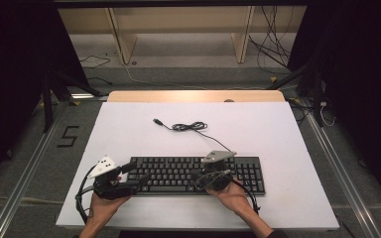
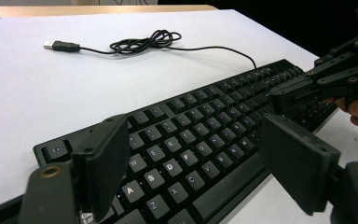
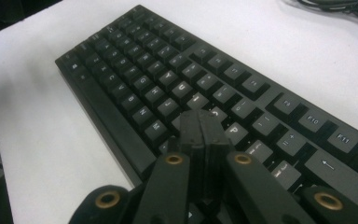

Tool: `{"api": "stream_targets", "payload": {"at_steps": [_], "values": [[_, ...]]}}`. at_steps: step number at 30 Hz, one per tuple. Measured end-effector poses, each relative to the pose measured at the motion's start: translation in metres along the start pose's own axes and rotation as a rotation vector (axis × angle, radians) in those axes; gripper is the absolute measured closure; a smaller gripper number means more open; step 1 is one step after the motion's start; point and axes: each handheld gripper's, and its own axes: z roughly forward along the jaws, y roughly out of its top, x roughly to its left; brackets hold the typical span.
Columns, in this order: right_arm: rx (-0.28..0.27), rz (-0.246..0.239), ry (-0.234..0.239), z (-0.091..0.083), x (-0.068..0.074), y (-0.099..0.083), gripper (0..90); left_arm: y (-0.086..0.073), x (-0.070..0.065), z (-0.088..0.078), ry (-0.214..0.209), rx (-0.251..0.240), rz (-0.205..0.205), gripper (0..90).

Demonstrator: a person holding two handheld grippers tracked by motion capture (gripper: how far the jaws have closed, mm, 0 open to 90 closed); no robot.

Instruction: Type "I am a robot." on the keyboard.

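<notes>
right hand-held gripper pressed closed, empty, over keyboard keys

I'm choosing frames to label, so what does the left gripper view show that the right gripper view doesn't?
Left gripper view alone: the USB plug at the end of the coiled cable, the left gripper with its fingers wide apart above the letter keys, and the right gripper over the far keys.

Right gripper view alone: the right gripper's fingers pressed together with nothing between them, tip over the keys near P, plus the function keys and the backspace key.

Both: the black keyboard on the white table.
</notes>
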Motion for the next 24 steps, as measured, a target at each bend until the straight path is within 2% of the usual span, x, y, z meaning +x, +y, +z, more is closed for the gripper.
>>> {"api": "stream_targets", "payload": {"at_steps": [16,24], "values": [[0.077,-0.027,-0.013,0.016,0.005,-0.008,90.0,-0.002,-0.001,-0.001,-0.006,-0.004,0.005,24.6],[0.079,-0.054,-0.037,0.020,0.006,-0.012,90.0,-0.002,-0.001,0.000,-0.009,-0.004,0.006,24.5]]}}
